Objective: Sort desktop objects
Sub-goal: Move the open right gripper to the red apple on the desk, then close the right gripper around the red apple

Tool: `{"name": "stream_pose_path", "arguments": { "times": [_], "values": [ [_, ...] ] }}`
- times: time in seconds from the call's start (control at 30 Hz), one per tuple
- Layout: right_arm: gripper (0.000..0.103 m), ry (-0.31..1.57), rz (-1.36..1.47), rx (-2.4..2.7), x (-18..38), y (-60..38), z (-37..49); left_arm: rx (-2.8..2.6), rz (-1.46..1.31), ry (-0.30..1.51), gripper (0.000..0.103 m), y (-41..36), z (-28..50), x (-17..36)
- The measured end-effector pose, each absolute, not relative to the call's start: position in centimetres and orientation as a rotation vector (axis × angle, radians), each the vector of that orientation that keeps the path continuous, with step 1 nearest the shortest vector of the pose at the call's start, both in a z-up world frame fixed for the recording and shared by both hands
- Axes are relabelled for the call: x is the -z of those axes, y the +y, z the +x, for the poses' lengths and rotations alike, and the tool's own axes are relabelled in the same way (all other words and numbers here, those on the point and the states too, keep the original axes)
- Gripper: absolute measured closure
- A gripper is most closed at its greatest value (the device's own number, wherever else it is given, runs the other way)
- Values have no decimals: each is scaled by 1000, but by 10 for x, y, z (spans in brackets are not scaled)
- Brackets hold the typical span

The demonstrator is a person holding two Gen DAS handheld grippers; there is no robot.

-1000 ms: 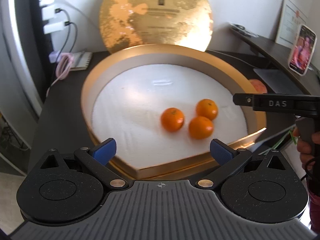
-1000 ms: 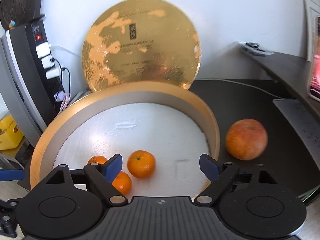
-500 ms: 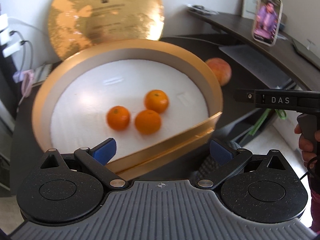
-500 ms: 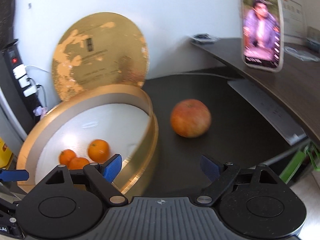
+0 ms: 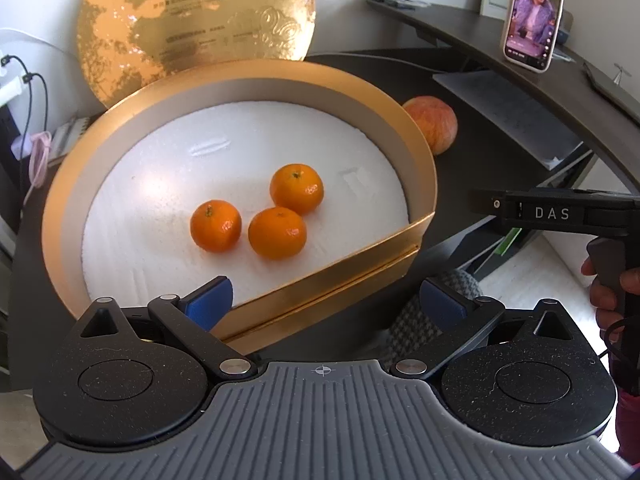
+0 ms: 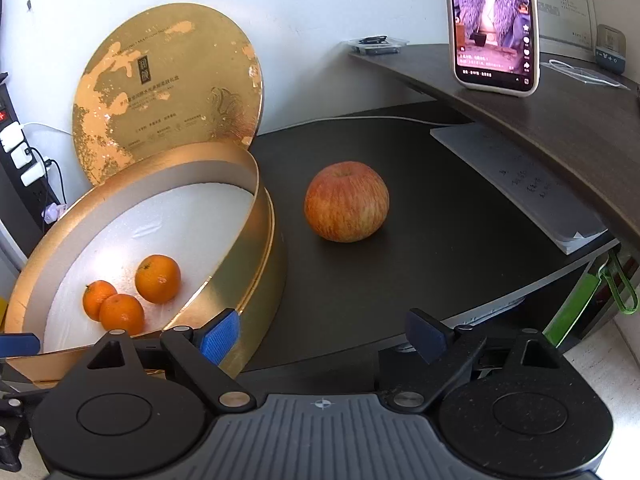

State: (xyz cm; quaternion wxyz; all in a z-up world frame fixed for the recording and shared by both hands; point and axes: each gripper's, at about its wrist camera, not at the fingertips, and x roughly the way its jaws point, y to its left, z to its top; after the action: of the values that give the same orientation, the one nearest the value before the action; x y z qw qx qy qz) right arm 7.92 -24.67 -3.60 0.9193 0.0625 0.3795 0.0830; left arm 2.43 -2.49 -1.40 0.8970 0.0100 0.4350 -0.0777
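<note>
A round gold box [image 5: 416,168] [image 6: 260,224] with a white foam floor holds three tangerines [image 5: 276,233] [image 6: 157,279]. A red-yellow apple [image 6: 346,201] [image 5: 434,124] lies on the dark desk just right of the box. My left gripper [image 5: 326,304] is open over the box's near rim, nothing between its fingers. My right gripper [image 6: 322,338] is open too, above the desk's front edge, facing the apple from a distance. The right gripper's body [image 5: 560,212] shows at the right of the left wrist view, held by a hand [image 5: 608,296].
The box's gold lid [image 6: 168,92] leans on the wall behind. A phone [image 6: 494,24] with a lit screen stands on a raised shelf at right; a stack of paper [image 6: 520,184] lies under it. A power strip with plugs [image 6: 16,148] stands at left.
Both grippers swung right and drew back. The right wrist view shifted from the box interior to the apple and desk. The tangerines stayed put; both jaws stayed open.
</note>
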Motion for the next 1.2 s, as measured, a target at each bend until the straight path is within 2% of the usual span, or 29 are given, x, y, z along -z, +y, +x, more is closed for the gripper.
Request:
{"name": "stream_pose_path", "arguments": {
  "times": [0.33, 0.43, 0.53, 0.87, 1.2],
  "values": [
    [11, 724, 198, -165, 43, -265, 106, 162, 26, 872, 1, -23, 42, 7],
    [5, 691, 232, -159, 44, -271, 122, 153, 36, 868, 1, -23, 50, 6],
    [5, 665, 249, -157, 47, -274, 141, 149, 42, 868, 1, -23, 56, 5],
    [5, 708, 283, -184, 72, -274, 202, 126, 30, 882, 1, -19, 71, 9],
    [18, 738, 333, -215, 88, -271, 220, 121, 34, 898, 1, -21, 77, 13]
  ]
}}
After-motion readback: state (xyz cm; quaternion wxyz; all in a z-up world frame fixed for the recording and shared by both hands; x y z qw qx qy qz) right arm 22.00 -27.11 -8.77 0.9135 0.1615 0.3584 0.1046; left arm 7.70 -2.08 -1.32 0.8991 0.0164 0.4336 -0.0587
